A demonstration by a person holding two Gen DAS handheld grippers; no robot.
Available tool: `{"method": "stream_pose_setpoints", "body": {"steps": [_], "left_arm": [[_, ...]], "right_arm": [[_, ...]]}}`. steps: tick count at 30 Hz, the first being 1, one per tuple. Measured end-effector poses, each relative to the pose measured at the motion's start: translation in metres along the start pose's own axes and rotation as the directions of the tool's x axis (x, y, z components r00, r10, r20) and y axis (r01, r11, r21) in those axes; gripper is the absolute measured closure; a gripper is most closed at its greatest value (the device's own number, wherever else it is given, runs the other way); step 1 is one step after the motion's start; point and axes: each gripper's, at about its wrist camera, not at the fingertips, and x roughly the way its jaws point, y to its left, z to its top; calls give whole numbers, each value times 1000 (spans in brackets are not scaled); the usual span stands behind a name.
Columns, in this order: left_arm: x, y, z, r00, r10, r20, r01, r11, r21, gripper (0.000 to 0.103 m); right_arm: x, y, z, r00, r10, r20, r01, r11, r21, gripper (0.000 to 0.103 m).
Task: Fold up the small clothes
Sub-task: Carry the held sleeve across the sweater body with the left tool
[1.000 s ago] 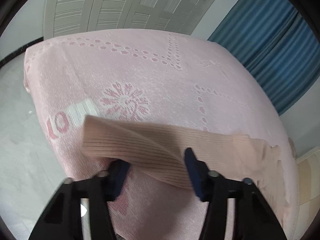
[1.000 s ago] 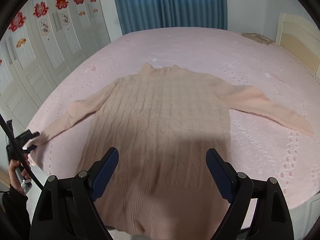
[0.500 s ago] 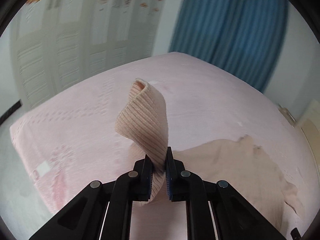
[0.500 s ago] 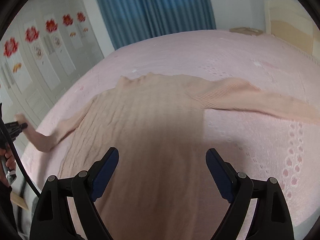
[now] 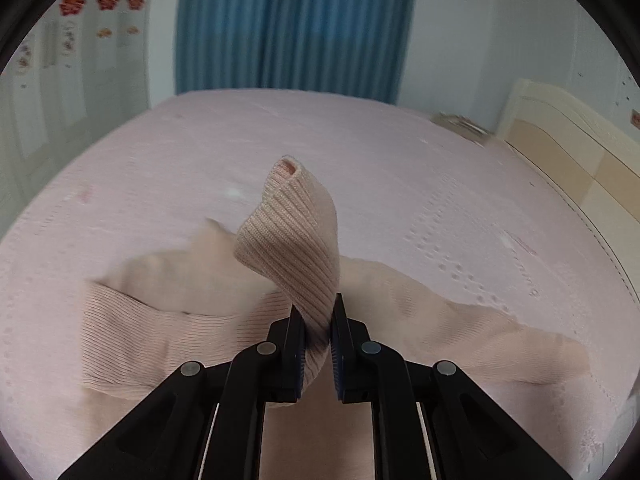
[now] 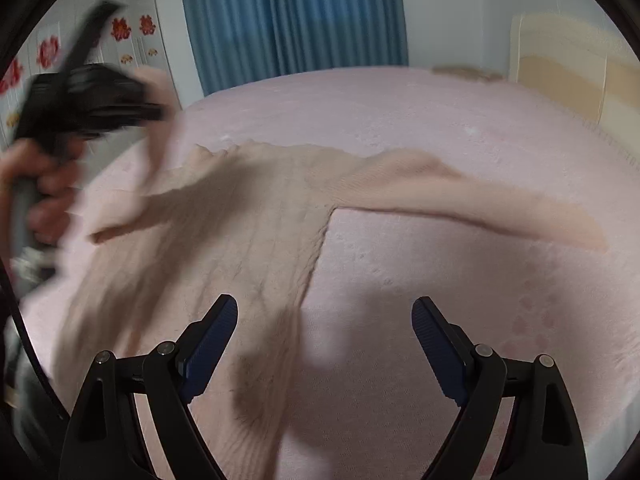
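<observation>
A peach knitted sweater (image 6: 240, 232) lies spread on the pink bed (image 6: 440, 128). My left gripper (image 5: 317, 312) is shut on the ribbed cuff of its left sleeve (image 5: 296, 240), which stands up between the fingers above the sweater body (image 5: 168, 312). In the right wrist view the left gripper (image 6: 92, 100) shows blurred at the upper left, held by a hand, with the sleeve hanging from it. My right gripper (image 6: 324, 320) is open and empty, low over the sweater's lower right edge. The right sleeve (image 6: 480, 204) lies stretched out to the right.
Blue curtains (image 5: 296, 24) hang behind the bed. A cream headboard (image 5: 568, 148) stands at the right. White wardrobe doors with red flower stickers (image 6: 48, 52) are at the left. A dark cable (image 6: 24, 336) runs down the left edge of the right wrist view.
My left gripper closed on the left sleeve cuff, lifted it off the bed and swung it over the sweater body. My right gripper stayed open and shifted toward the sweater's right side.
</observation>
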Motion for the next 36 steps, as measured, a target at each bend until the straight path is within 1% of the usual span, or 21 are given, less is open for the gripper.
{"method": "stream_pose_setpoints", "body": {"steps": [1,3,5,6,9,11,12,13,14,15,17,20,21,23,24,27,30,33,34,35,36], "left_arm": [[10,-14,-4,1000,-13,-27,14,1000,12,92],[29,-35,-14,992,-69,-101,73,997,29,89],[33,-37,-25,983,-116,-145,121,992,24,88],[31,-36,-28,980,-125,-157,129,991,18,86],[21,-22,-31,982,-120,-146,120,993,-14,65],[10,0,-27,987,-116,-111,110,992,-61,33],[4,16,-26,991,-102,-87,94,991,-91,27],[3,29,-22,993,-92,-71,84,990,-111,23],[-5,50,-23,996,-75,-55,67,988,-140,23],[-2,59,-27,997,-61,-57,52,987,-150,23],[-7,96,-33,997,7,-76,-20,986,-163,23],[-13,143,-49,994,65,-86,-80,980,-180,25],[-14,158,-55,993,73,-95,-90,977,-194,27],[-14,193,-66,990,80,-116,-105,967,-232,37],[-12,203,-69,989,83,-122,-111,963,-244,38],[-3,234,-73,989,64,-131,-101,950,-295,38],[17,249,-70,991,27,-130,-69,943,-325,41],[48,260,-66,988,-25,-153,-33,930,-366,51],[54,262,-68,987,-39,-158,-24,926,-377,56],[59,261,-67,990,-43,-134,-11,926,-378,57],[59,259,-66,993,-42,-114,-2,933,-360,62]], "right_arm": [[1,-4,1,1000,7,-3,-7,1000,20,15],[1,-15,1,1000,-6,3,6,998,60,15],[1,-23,2,1000,-21,6,20,995,98,15],[2,-24,2,1000,-14,4,13,993,113,15],[3,-23,2,1000,9,4,-10,992,126,15],[3,-19,3,1000,-2,6,1,995,102,15],[4,-13,2,1000,-12,7,11,997,79,15],[3,-10,1,1000,-16,8,15,998,66,15],[4,-5,1,1000,-22,9,21,999,48,15],[4,-2,-1,1000,-28,10,27,999,37,15],[3,3,-2,999,-38,10,37,999,21,15],[6,10,-4,998,-56,6,56,998,2,15],[8,11,-4,998,-56,1,56,998,2,15],[11,11,-2,1000,-6,-20,6,999,35,15],[13,7,-2,999,40,-28,-38,997,74,15],[16,3,-2,995,98,-26,-93,986,141,15],[22,3,-4,993,112,-27,-106,980,170,15],[32,5,-6,992,114,-46,-104,979,175,15],[35,6,-6,991,125,-53,-113,977,179,15],[38,7,-7,989,136,-62,-123,975,183,15],[40,8,-6,988,137,-65,-123,975,183,15]]}}
